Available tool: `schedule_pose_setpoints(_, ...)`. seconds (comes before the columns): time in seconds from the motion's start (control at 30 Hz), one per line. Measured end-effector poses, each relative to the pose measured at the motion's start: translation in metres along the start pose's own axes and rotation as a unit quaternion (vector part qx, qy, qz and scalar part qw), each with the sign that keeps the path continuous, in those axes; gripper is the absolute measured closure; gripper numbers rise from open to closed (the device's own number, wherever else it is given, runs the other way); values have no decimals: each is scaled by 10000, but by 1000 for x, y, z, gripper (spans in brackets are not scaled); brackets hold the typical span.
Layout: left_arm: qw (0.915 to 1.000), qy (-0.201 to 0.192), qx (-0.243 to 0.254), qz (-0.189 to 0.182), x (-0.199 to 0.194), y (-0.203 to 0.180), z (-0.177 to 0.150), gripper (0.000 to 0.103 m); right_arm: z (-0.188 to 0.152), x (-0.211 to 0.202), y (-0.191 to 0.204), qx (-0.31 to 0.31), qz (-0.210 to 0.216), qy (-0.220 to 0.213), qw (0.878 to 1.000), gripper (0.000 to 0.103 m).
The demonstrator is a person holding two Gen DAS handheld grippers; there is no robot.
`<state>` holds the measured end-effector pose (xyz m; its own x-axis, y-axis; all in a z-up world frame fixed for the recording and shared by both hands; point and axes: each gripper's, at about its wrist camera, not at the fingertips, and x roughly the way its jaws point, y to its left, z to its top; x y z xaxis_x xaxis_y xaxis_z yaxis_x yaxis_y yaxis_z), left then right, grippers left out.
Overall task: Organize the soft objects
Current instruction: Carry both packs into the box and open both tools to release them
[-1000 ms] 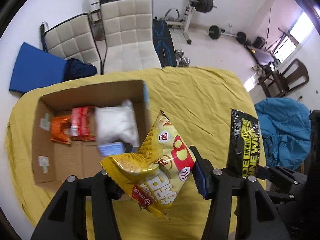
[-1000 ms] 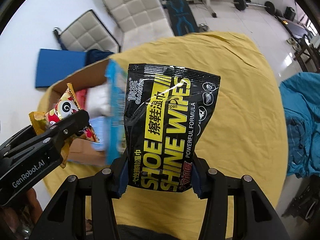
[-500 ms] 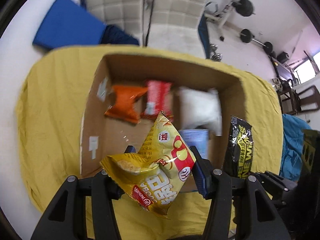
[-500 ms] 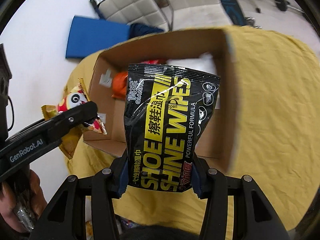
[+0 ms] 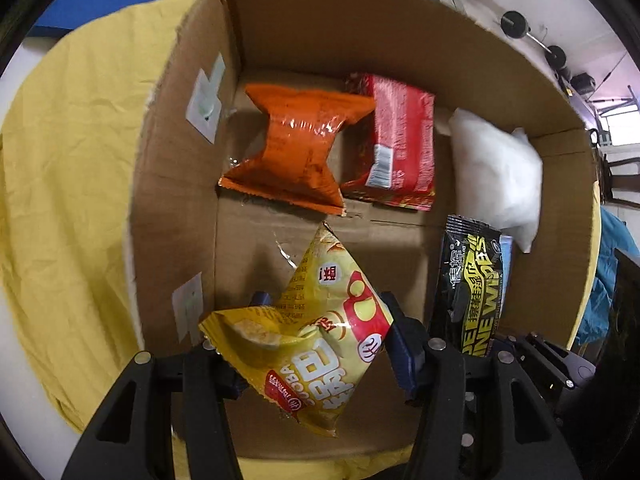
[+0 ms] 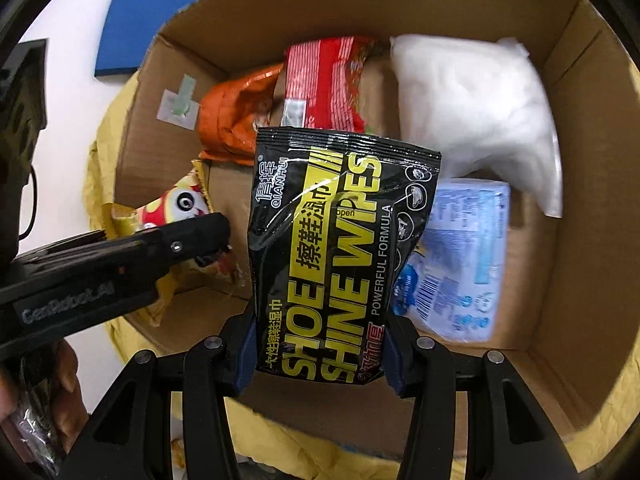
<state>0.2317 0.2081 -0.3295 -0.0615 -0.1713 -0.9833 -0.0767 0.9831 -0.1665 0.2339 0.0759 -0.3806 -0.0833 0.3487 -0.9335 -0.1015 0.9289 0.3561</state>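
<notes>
My left gripper (image 5: 320,344) is shut on a yellow snack bag (image 5: 308,336) and holds it over the near left part of an open cardboard box (image 5: 176,168). My right gripper (image 6: 320,352) is shut on a black shoe wipes pack (image 6: 336,256) over the box's near middle. That pack also shows in the left wrist view (image 5: 472,288). In the box lie an orange bag (image 5: 300,152), a red pack (image 5: 400,140), a white pillow-like bag (image 5: 496,168) and a blue-white tissue pack (image 6: 460,256). The left gripper and its yellow bag (image 6: 172,208) show at the left of the right wrist view.
The box (image 6: 580,240) stands on a table with a yellow cloth (image 5: 68,184). A blue mat (image 6: 148,20) lies on the floor beyond it. Gym weights (image 5: 556,52) and a blue cloth pile (image 5: 612,264) are off to the right.
Both grippers have moved forward and down over the box with their packs still held. The box fills both views now.
</notes>
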Motion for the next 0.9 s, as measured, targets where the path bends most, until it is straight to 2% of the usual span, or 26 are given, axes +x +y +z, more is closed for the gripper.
schedule_pose_setpoints(0.1, 9999, 146, -2, -66, 8, 1, 2, 50, 0, 9, -4, 6, -39, 96, 9999, 47)
schedule_pose_setpoints(0.27, 9997, 232, 52, 21, 13, -5, 1, 49, 0, 25, -6, 39, -160, 221, 9996, 45)
schedule_pose_setpoints(0.37, 9995, 277, 73, 140, 16, -5, 1, 45, -2, 29, -9, 27, -267, 243, 9993, 44)
schedule_pose_setpoints(0.47, 9996, 217, 82, 178, 12, -6, 0, 40, 4, 30, -14, 75, -293, 246, 9992, 38)
schedule_pose_setpoints(0.57, 9996, 112, 114, 216, 5, -11, -4, 34, 6, 25, -23, 108, -351, 202, 9991, 37)
schedule_pose_setpoints(0.6, 9995, 70, 138, 260, 3, -13, -6, 30, 6, 23, -25, 114, -365, 185, 9991, 35)
schedule_pose_setpoints(0.63, 9993, 22, 158, 327, 0, -16, -8, 19, 6, 21, -27, 122, -419, 173, 9989, 34)
schedule_pose_setpoints(0.7, 9990, -79, 196, 395, -9, -20, -11, 9, 5, 16, -32, 156, -479, 127, 9986, 32)
schedule_pose_setpoints(0.8, 9992, -133, 195, 331, -18, -26, -15, 4, 5, 0, -47, 163, -609, 29, 9980, 32)
schedule_pose_setpoints(0.9, 9988, -277, 207, 351, -30, -30, -19, 3, 2, -12, -55, 201, -726, -73, 9971, 32)
